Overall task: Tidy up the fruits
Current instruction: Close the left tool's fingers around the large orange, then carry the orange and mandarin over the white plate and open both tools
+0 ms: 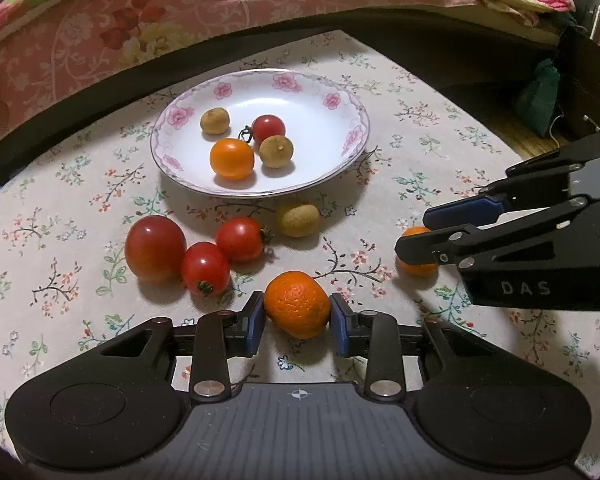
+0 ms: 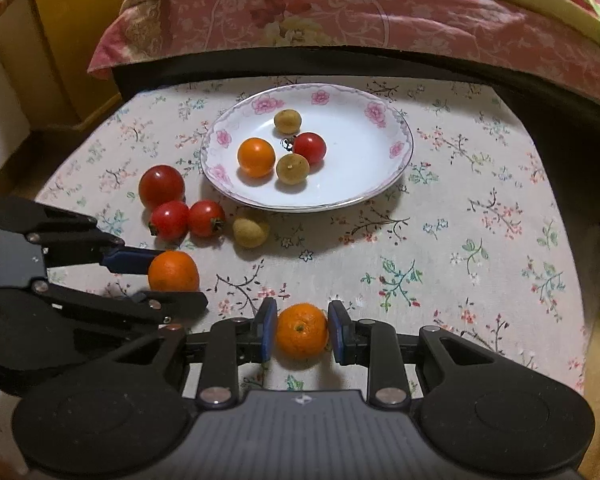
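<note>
Left gripper point(image 1: 297, 316) clamped on an orange point(image 1: 297, 303); right gripper point(image 2: 302, 332) clamped on a second orange point(image 2: 302, 331). Both fruits near the tablecloth's point(image 2: 480, 240) front edge; plate point(image 2: 396, 168) straight ahead, toward the far edge, roughly equidistant.

Two fisheye wrist cameras look steeply down along their own fingers at a floral tablecloth point(image 1: 440, 152), close above it. Both face the plate point(image 1: 340, 120) at upper centre and bedding beyond. The left view catches the right gripper point(image 1: 414, 236) at right edge; the right view shows the left gripper point(image 2: 168, 280) at left
</note>
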Motion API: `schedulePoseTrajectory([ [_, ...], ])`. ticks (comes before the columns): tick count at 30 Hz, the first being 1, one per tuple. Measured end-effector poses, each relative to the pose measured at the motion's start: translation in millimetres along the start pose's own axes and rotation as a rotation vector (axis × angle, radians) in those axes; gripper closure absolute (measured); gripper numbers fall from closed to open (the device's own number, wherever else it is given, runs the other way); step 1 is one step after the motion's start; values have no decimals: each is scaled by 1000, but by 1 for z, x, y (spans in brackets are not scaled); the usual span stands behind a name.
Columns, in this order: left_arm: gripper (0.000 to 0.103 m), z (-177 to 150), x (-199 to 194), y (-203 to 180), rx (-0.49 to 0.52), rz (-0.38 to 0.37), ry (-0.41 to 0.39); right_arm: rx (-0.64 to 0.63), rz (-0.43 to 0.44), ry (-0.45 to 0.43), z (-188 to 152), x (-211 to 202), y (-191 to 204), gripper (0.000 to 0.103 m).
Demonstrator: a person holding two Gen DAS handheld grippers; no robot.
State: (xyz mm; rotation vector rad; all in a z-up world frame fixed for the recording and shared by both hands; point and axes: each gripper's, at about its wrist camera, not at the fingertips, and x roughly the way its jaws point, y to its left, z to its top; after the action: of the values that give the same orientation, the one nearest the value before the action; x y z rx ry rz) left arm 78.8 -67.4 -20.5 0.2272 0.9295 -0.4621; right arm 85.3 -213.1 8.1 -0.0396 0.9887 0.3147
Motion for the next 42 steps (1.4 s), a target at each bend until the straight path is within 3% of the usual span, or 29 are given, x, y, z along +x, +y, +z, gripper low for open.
schedulePoseTrajectory([
  [5, 61, -6, 2, -1, 4, -12, 14, -25, 15, 23, 0, 6, 5, 71],
  [10, 61, -4, 5, 0, -4, -8, 11, -59, -17, 53, -4, 12, 12, 71],
  [17, 61, -2, 1, -7, 22, -6, -1, -52, -31, 28, 2, 7, 15, 73],
  [31, 62, 20, -11, 5, -10, 45, -67, -36, -73, -68, 26, -7, 20, 73],
  [38, 61, 37, -15, -3, 36, 59, -119, -40, -86, -146, 44, -14, 28, 73],
  [42, 61, 42, -13, 6, 7, 57, -129, 13, -100, -182, 53, -20, 16, 73],
])
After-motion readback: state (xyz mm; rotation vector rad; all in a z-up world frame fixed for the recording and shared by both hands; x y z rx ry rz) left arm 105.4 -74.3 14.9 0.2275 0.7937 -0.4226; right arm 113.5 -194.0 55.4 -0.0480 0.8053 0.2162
